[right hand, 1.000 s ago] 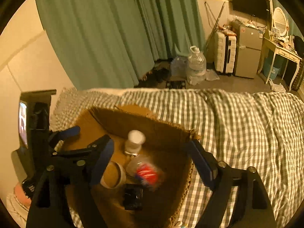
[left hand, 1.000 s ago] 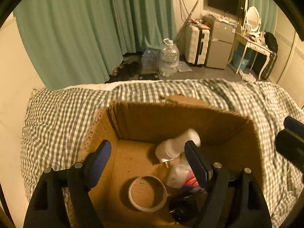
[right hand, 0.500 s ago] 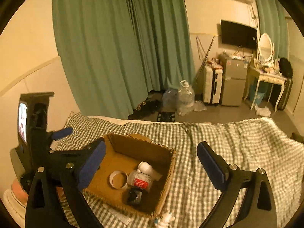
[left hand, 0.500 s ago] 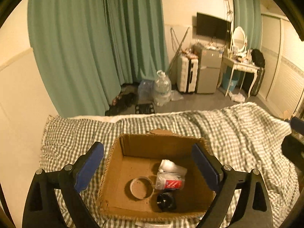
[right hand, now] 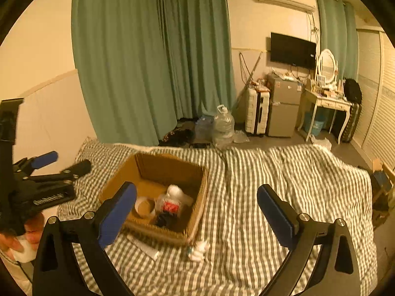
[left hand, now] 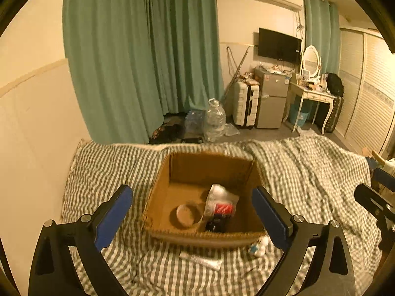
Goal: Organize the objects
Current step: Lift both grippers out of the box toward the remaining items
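You are holding the left gripper (left hand: 192, 207) with its jaws spread wide; they have just been opening further, and nothing is sitting between the blue pads (left hand: 113, 218). Straight ahead of it and below, the cardboard box (left hand: 205, 236) is resting on the checked bedspread (left hand: 308, 172). Inside the box, a roll of tape (left hand: 188, 215) is lying toward your left pad, with a clear packet with a red label (left hand: 222, 203) and a small black object (left hand: 217, 223) just beside it on the right.

You are keeping the right gripper (right hand: 196, 213) wide apart too, its jaws just opened further and gripping nothing. The box is lying ahead and to its left. Near the box's closest corner, a small white figure (right hand: 198, 248) and a white tube (right hand: 145, 246) are lying on the bedspread outside it.
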### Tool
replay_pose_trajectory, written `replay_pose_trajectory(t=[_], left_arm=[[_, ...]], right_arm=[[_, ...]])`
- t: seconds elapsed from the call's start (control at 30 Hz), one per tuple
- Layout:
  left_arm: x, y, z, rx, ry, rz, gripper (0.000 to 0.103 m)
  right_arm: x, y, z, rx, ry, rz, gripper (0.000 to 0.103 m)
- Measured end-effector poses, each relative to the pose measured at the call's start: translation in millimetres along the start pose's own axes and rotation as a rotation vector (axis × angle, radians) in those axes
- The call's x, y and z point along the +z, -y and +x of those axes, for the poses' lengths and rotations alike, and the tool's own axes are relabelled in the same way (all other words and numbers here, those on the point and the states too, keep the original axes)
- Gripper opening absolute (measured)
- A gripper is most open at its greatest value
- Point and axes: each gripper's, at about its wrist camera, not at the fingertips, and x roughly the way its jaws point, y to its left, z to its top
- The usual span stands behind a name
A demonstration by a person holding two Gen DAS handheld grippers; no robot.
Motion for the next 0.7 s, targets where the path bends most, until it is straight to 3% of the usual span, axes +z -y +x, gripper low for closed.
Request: replay_pose_trajectory(t=[0.3, 0.5, 0.7], left_arm=[[-75, -15, 62, 0.06, -0.114, -0.061, 0.1], [-126, -19, 122, 0.065, -0.209, -0.141, 0.1], [-165, -19, 161, 0.051, -0.291, -0.155, 0.1]], right_arm=[[-65, 37, 77, -0.061, -0.105, 0.106, 0.098], [-98, 56, 130, -0.102, -0.239, 0.162, 0.098], [-125, 43, 169, -0.096, -0.384, 0.092, 0.098]])
